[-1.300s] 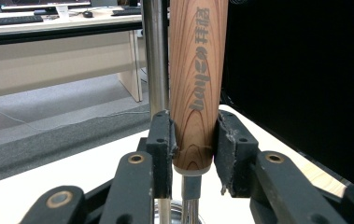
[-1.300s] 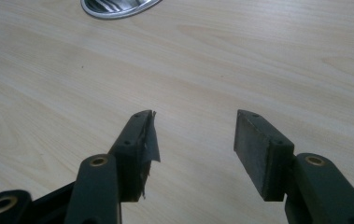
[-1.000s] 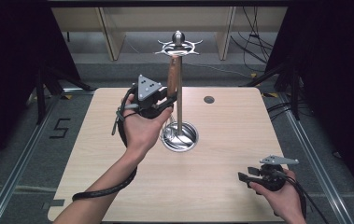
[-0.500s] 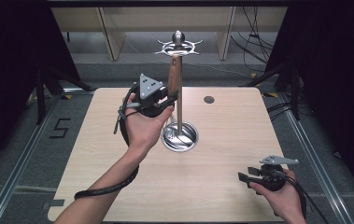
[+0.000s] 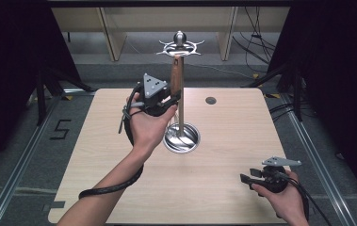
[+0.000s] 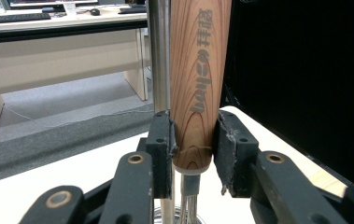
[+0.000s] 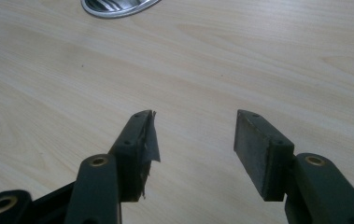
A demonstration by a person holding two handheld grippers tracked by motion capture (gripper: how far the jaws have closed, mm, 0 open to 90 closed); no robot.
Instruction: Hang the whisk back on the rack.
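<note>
A wooden handle (image 5: 176, 75) with printed lettering hangs upright beside the steel pole (image 5: 181, 117) of a stand. The stand has a round base (image 5: 182, 137) at the table's middle and a ring of hooks (image 5: 180, 47) on top. My left gripper (image 5: 174, 96) is raised above the table and shut on the handle's lower end. In the left gripper view the pads (image 6: 161, 140) press both sides of the handle (image 6: 198, 84), with the pole (image 6: 159, 56) just behind it. My right gripper (image 5: 247, 179) rests low near the front right edge, open (image 7: 195, 135), with nothing between its jaws.
The light wooden table (image 5: 242, 132) has a small dark round hole (image 5: 210, 100) at its back right. The stand's shiny base (image 7: 118, 7) lies ahead of the right gripper. Shelving and cables stand beyond the table's far edge.
</note>
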